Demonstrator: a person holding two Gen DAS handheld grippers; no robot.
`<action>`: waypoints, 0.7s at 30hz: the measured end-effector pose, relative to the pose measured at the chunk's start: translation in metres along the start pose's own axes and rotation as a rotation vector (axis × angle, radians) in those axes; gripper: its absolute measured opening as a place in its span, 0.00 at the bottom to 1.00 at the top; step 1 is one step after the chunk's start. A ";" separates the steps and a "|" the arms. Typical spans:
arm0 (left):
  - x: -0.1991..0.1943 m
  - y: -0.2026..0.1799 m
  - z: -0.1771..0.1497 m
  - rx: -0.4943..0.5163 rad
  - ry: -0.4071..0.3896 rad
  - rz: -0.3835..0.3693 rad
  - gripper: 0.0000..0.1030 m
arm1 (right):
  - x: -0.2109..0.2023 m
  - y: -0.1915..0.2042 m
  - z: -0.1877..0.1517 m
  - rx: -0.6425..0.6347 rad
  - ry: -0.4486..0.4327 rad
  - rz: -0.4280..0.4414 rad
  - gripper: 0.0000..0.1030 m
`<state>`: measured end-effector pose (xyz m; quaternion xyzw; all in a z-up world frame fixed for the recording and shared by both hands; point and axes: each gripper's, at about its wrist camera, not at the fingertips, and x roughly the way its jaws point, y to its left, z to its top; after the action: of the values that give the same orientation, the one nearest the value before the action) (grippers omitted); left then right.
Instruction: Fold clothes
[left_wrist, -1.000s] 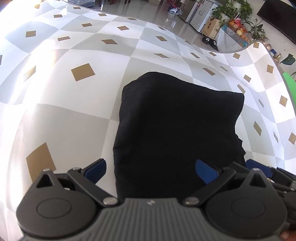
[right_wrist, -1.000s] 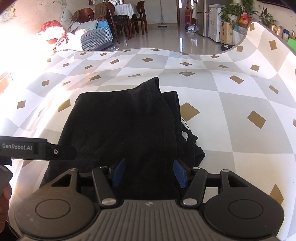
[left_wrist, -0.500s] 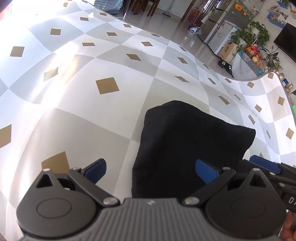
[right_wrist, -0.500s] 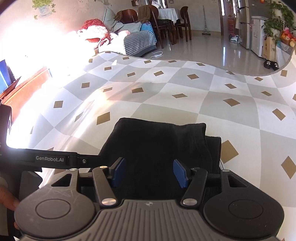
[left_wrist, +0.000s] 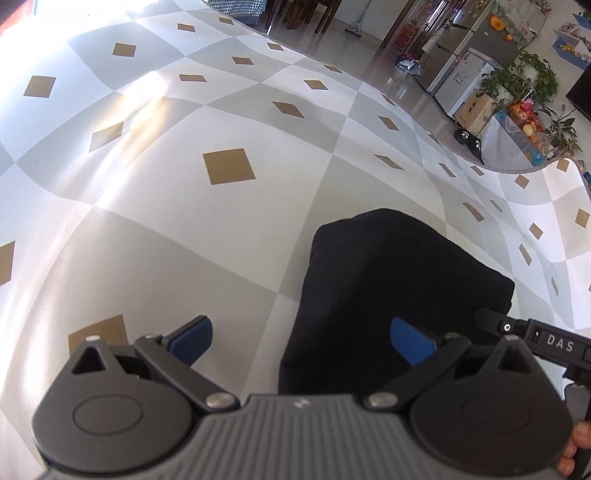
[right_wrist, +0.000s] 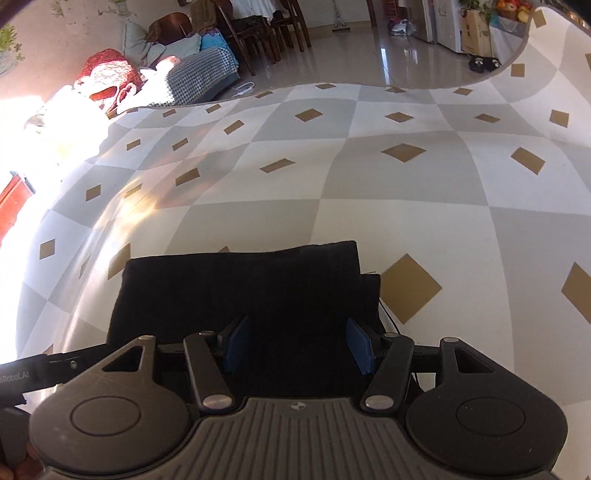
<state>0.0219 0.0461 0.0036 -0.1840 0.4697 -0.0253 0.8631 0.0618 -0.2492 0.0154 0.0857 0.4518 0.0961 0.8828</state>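
Black garment (left_wrist: 388, 291) lies folded into a compact block on the checked tabletop (left_wrist: 229, 236), w/ white and grey squares and gold diamonds. In the left wrist view it sits at approx 4 o'clock; in the right wrist view it's at 6 o'clock, its far edge straight, a second layer peeking out along the right side w/ a thin dark cord beside it. Left tongs (left_wrist: 301, 341) gape wide, nothing between the blue pads; left pad is over bare tabletop, right pad over the cloth. Right tongs (right_wrist: 297, 349) also apart, empty, hovering above the garment's near part. Room beyond at 12–2 o'clock: shiny floor, fridge (left_wrist: 467, 79), potted plants (left_wrist: 524, 79), chairs, a sofa w/ a checked throw (right_wrist: 199, 79).
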 end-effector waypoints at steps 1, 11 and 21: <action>0.001 -0.001 0.000 0.017 -0.010 0.011 1.00 | 0.001 -0.002 -0.001 0.008 -0.005 -0.005 0.55; 0.008 -0.009 0.000 0.105 -0.029 0.110 1.00 | 0.001 -0.006 -0.004 0.025 -0.025 -0.131 0.55; 0.008 -0.008 0.000 0.126 -0.031 0.149 1.00 | -0.011 -0.002 -0.003 0.009 -0.066 -0.244 0.55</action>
<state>0.0268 0.0372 -0.0001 -0.0943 0.4660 0.0123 0.8797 0.0533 -0.2539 0.0221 0.0372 0.4299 -0.0168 0.9020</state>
